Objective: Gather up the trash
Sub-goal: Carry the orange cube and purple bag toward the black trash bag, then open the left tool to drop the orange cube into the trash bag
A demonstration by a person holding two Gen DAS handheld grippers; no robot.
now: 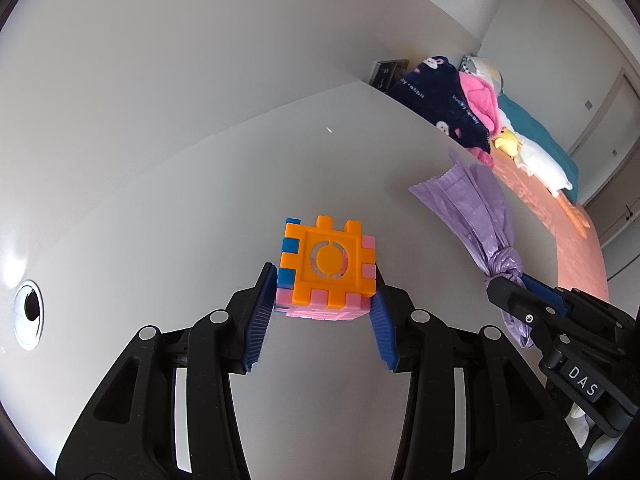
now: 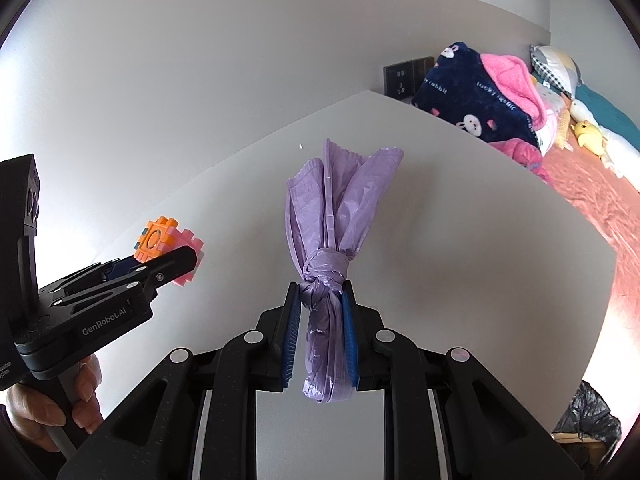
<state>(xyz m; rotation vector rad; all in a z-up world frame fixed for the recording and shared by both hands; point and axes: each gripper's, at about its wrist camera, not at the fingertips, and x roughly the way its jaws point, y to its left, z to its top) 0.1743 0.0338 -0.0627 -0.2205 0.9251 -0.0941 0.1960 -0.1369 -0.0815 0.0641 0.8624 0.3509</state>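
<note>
bare white table (image 1: 240, 184) ahead; wall (image 1: 180, 40) behind, bed (image 2: 592, 200) rightward

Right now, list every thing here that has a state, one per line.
Left gripper: shut on the toy cube, raised off the table.
Toy cube: assembled, held at its sides.
Right gripper: shut on the purple bag just below its knot.
Purple bag: knotted, loose end fanned out.
Black bag: on the floor, crumpled.
</note>
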